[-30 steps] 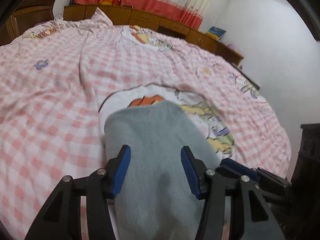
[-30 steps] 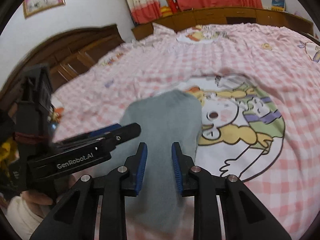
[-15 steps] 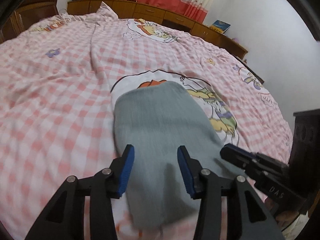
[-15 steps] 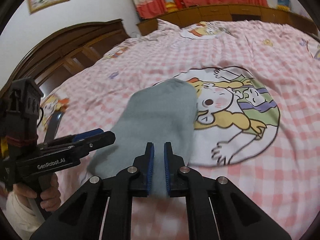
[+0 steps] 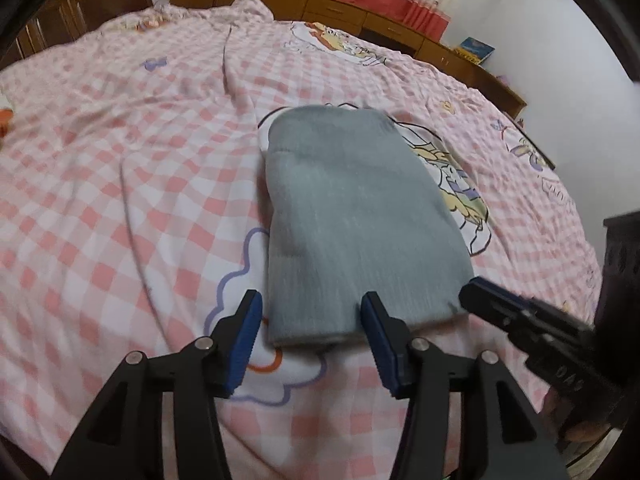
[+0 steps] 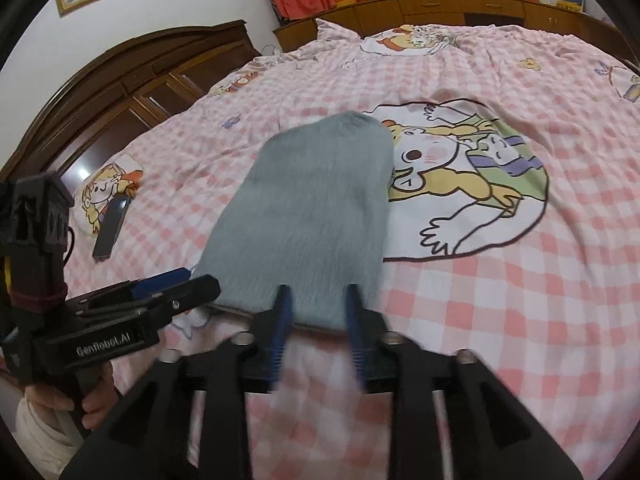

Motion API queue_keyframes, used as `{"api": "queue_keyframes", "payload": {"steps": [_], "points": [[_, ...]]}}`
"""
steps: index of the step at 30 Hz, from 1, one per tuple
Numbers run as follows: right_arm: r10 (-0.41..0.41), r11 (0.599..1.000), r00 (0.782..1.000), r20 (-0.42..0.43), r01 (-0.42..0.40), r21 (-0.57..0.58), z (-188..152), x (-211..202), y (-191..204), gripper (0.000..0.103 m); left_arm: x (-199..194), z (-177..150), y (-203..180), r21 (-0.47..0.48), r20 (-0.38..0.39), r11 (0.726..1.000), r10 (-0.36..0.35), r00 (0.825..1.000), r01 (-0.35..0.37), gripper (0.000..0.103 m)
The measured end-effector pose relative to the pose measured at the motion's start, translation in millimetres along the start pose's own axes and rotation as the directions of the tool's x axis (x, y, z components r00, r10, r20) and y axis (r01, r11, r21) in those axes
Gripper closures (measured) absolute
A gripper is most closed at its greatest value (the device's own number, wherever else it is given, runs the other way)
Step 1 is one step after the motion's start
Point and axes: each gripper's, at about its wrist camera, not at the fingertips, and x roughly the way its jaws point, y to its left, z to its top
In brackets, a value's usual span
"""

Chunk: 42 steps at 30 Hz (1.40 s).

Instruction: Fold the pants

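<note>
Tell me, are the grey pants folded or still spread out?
Folded: the grey pants lie as one compact rectangle on the checked bedsheet, no legs showing. Both grippers are open, clear of them.

"GenRobot.AI" is printed on the left gripper (image 6: pixel 192 280) body.

Motion blur is smearing the right gripper (image 6: pixel 318 322), so its blue fingertips (image 6: pixel 282 320) are reading as streaks. The folded grey pants (image 5: pixel 356 216) are covering part of the cartoon print (image 5: pixel 460 184) ahead. The dark phone-like slab (image 6: pixel 110 228) far left is staying too small to identify.
</note>
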Motion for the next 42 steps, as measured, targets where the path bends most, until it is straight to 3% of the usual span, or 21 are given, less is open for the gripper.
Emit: {"api": "queue_keyframes", "payload": {"steps": [2,3,10,17,42], "points": [[-0.041,0.999,0.999,0.002,0.041,-0.004,-4.4,-4.2,3.3,0.043,-5.3,-5.3,-5.8,0.028,0.006,0.999,0.023,1.0,-0.024,0.039],[-0.057,0.998,0.998,0.002,0.057,-0.007,-7.5,-5.5,4.2,0.042,-6.8,-8.8,-8.1,0.037,0.003,0.999,0.032,0.999,-0.032,0.036],[-0.158,0.987,0.985,-0.065,0.158,-0.009,-28.6,3.6,-1.3,0.041,8.6,-23.3,-14.4,0.055,-0.044,0.989,0.142,0.989,-0.14,0.021],[-0.218,0.976,0.971,-0.094,0.216,-0.033,-33.1,20.2,0.2,0.038,25.5,-26.0,-19.5,0.073,-0.062,0.984,0.168,0.984,-0.163,0.007],[-0.183,0.982,0.977,-0.107,0.186,0.013,-30.4,27.8,-6.1,0.035,35.3,-23.7,-16.7,0.06,-0.087,0.98,0.195,0.977,-0.19,0.002]]}}
